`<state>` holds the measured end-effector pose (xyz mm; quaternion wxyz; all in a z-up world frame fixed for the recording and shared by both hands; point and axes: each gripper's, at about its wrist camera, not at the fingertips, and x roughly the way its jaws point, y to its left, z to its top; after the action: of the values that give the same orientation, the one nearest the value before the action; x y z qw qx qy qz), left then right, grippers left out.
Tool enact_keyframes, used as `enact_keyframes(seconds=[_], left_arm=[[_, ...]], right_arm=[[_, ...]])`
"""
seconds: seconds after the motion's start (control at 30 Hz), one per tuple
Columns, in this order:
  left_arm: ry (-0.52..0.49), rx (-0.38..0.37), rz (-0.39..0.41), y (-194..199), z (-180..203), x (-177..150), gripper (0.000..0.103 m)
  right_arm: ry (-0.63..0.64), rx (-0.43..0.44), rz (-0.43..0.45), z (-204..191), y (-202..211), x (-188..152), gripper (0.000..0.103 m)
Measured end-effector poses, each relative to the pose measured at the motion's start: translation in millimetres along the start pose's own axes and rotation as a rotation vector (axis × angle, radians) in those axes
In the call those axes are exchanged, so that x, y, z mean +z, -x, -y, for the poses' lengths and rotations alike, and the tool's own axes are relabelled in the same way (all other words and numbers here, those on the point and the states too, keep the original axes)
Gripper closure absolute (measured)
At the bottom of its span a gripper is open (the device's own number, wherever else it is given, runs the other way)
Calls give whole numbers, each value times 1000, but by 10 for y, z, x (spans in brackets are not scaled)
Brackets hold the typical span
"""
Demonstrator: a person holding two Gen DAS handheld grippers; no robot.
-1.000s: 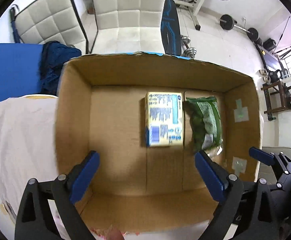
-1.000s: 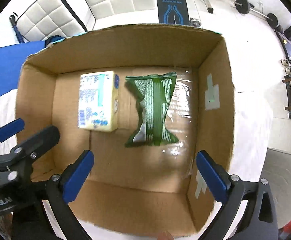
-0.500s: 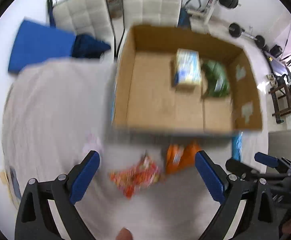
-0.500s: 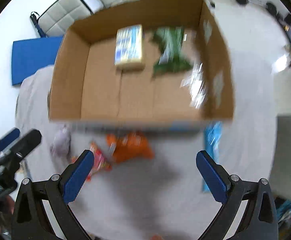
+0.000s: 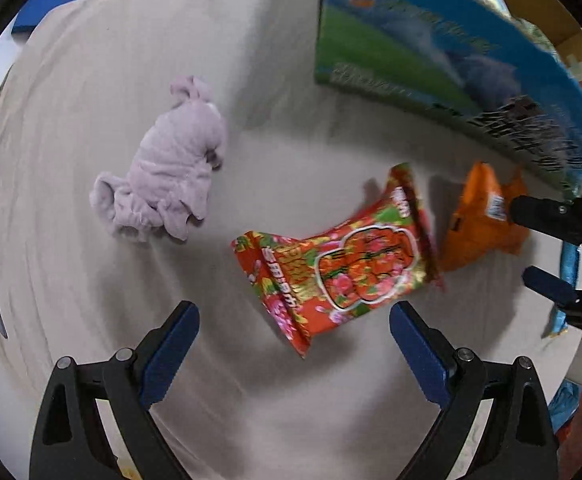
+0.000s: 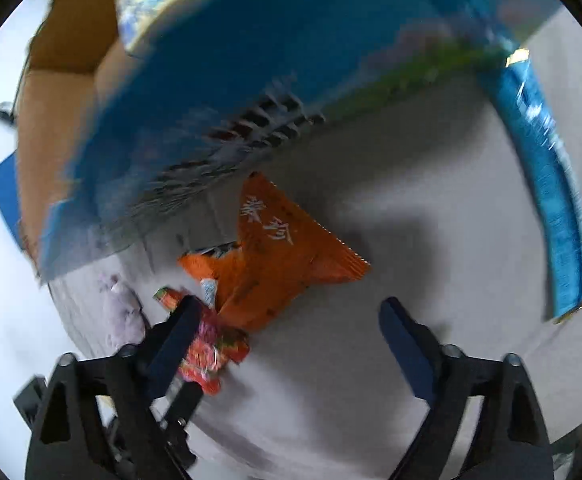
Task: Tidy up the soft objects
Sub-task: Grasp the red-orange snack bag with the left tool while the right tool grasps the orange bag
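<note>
While both grippers hang over the cloth-covered counter (image 5: 71,80) with nothing in them, each camera catches stuff the other misses. The left gripper (image 5: 293,342) has its fingers spread wide, and its view gives a clean look at the lilac plush toy (image 5: 167,168) lying by itself off to the left, well apart from the packets. The red floral snack bag (image 5: 339,264) sits just ahead of those fingers, with the orange snack bag (image 5: 479,220) right beside it on the right, edges about touching.

The right gripper (image 6: 287,326) is wide open too, holding nothing. From its camera the orange bag is front and centre, and you get the full length of the long blue packet (image 6: 547,184) curving down the right side; the left view only shows a sliver of that, behind the right gripper's black frame. On the flip side, the plush is just a pale blur here, and one blue finger (image 6: 175,336) covers part of the red bag.

The cardboard box (image 6: 51,128) with the blue and green printed side stands just behind the bags. A yellow and blue pack (image 6: 151,0) is inside it, blurry.

The cloth is pale grey-beige and wrinkled, with a blue mat (image 5: 51,4) beyond its far edge.
</note>
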<state>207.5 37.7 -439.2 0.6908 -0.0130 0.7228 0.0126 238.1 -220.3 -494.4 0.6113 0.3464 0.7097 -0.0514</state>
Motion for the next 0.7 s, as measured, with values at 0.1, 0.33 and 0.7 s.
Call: enact_keyframes(seconds=[0.1,0.33,0.7], left_arm=[[3,7,-3,-53,-23,8,5],[-92,34,-2,-92,156,6,5],[-434,146,-68,-377,822,44,5]], right_arm=[[-33,38,54,-6,-49,-33,33],[22,26,17,-148,-2,-159,80],[210,-164,-61,256,419,-369,86]])
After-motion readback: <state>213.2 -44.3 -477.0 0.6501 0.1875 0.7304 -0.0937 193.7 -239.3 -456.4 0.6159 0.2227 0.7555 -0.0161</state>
